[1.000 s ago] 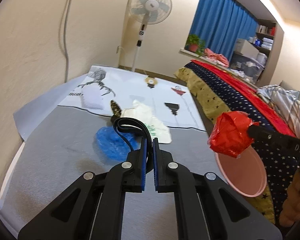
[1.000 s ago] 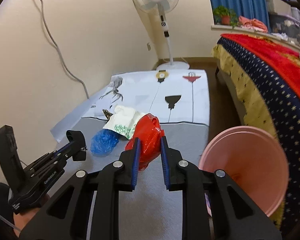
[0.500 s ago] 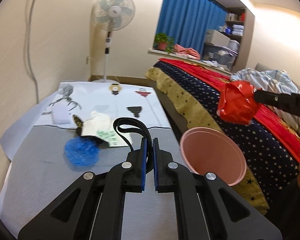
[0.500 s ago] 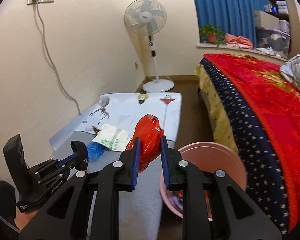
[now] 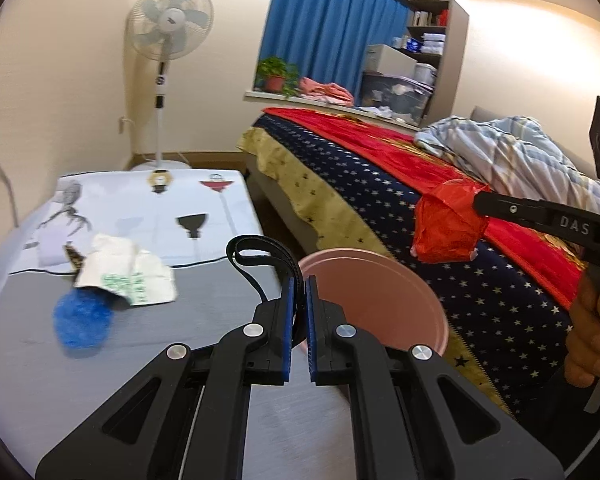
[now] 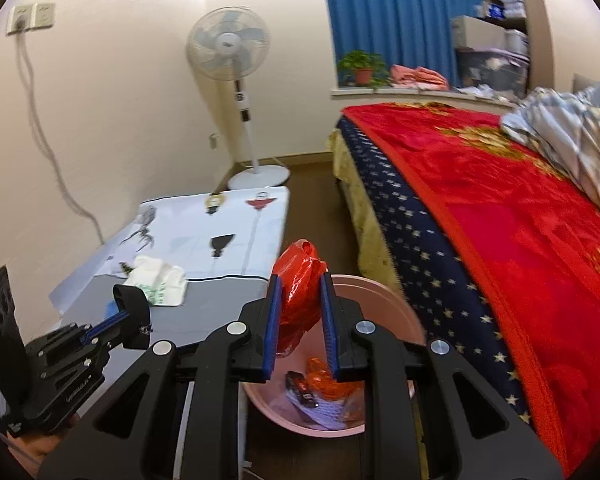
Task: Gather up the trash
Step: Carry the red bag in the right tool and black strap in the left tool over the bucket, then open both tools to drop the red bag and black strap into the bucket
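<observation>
My right gripper [image 6: 299, 280] is shut on a crumpled red plastic bag [image 6: 298, 292], held above the pink bin [image 6: 388, 300]; the same red bag [image 5: 448, 228] shows at the right of the left wrist view. Wrappers and other trash lie in the bin's bottom [image 6: 320, 392]. My left gripper [image 5: 299, 280] is shut on a looped black strap [image 5: 260, 250], just left of the pink bin [image 5: 380, 296]. On the grey table [image 5: 28, 340] lie a blue crumpled bag [image 5: 82, 320] and a white printed bag [image 5: 128, 276].
A bed [image 6: 500, 220] with a red and star-patterned blanket fills the right side, close beside the bin. A standing fan [image 6: 230, 52] stands by the far wall, a cable [image 6: 40, 120] hangs from the wall socket. A white printed sheet [image 5: 140, 204] covers the table's far half.
Both grippers have swung to the right, away from the table and toward the bin and bed. The red bag now hangs over the bin's opening; the strap has come alongside the bin's rim.
</observation>
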### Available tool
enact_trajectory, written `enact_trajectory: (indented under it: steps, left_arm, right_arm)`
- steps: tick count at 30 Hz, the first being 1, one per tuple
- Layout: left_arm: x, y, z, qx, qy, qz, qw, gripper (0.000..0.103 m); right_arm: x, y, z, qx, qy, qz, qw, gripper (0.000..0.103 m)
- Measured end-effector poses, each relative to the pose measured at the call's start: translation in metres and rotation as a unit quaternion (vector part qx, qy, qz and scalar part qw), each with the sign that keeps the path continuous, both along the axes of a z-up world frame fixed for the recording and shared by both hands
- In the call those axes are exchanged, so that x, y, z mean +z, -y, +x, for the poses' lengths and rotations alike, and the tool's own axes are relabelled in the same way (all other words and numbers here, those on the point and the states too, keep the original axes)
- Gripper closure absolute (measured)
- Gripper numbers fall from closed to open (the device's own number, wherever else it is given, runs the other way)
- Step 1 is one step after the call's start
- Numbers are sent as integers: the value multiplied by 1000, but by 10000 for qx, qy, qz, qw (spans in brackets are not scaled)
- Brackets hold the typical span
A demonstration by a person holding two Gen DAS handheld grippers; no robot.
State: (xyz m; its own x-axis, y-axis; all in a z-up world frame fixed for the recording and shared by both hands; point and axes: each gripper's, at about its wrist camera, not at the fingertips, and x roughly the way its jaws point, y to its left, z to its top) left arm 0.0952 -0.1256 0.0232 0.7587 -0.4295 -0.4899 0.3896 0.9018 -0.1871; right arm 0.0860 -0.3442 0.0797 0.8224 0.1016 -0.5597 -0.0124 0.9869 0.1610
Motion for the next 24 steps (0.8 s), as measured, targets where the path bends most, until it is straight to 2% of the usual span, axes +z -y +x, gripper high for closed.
enact_trajectory:
  steps: [10,24]
  left_arm:
    - [-18,46,20,-456,-122,-65,9989,97]
    - [-44,73,43,-634,-410,-58,9971,97]
  right_arm:
    - [-20,25,10,-324,-226,-65,9992,84]
    - [-34,34,24,-388,-446,-150,9981,84]
